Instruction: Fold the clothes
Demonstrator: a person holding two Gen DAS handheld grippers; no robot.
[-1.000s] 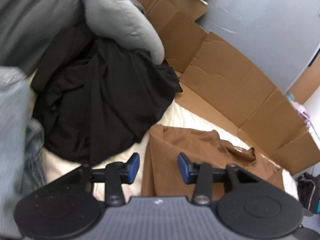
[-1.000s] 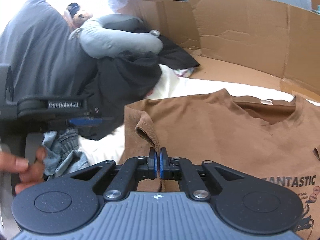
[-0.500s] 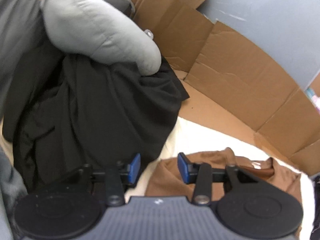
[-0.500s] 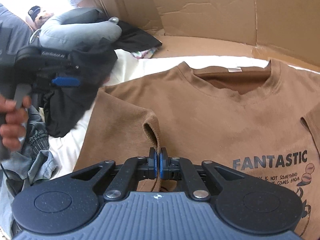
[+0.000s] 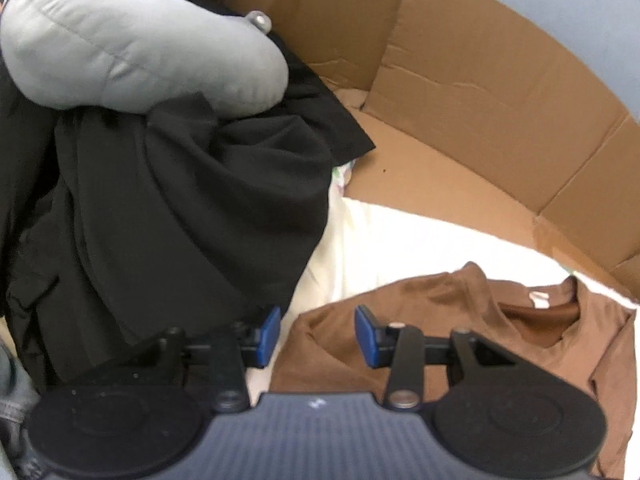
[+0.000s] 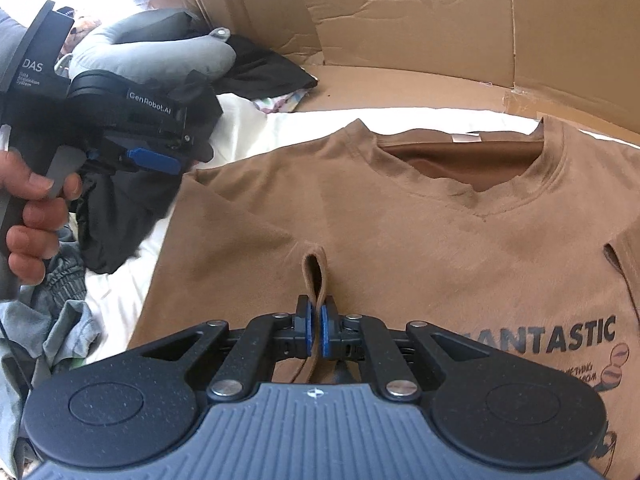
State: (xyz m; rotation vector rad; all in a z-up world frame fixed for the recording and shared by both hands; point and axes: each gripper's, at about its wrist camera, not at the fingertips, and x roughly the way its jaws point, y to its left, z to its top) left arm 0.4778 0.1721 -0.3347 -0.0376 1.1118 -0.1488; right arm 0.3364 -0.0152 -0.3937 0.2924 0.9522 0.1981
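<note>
My right hand-held gripper (image 6: 314,330) is opening around the brown shirt's (image 6: 420,220) pinched fold; my empty, released left hand-held gripper (image 5: 316,334) has moved toward its left shoulder.

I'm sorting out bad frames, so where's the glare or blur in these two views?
Left wrist view: soft all over, white sheet washed out beside the brown shirt. Right wrist view: sharper, but the top left corner is blown out white; cardboard edges bend.

I count one brown printed cotton T-shirt (image 6: 420,216), one black crumpled garment (image 5: 180,208), one grey padded neck pillow (image 5: 132,52), and my two blue-padded grippers (image 5: 316,336) (image 6: 315,330).
</note>
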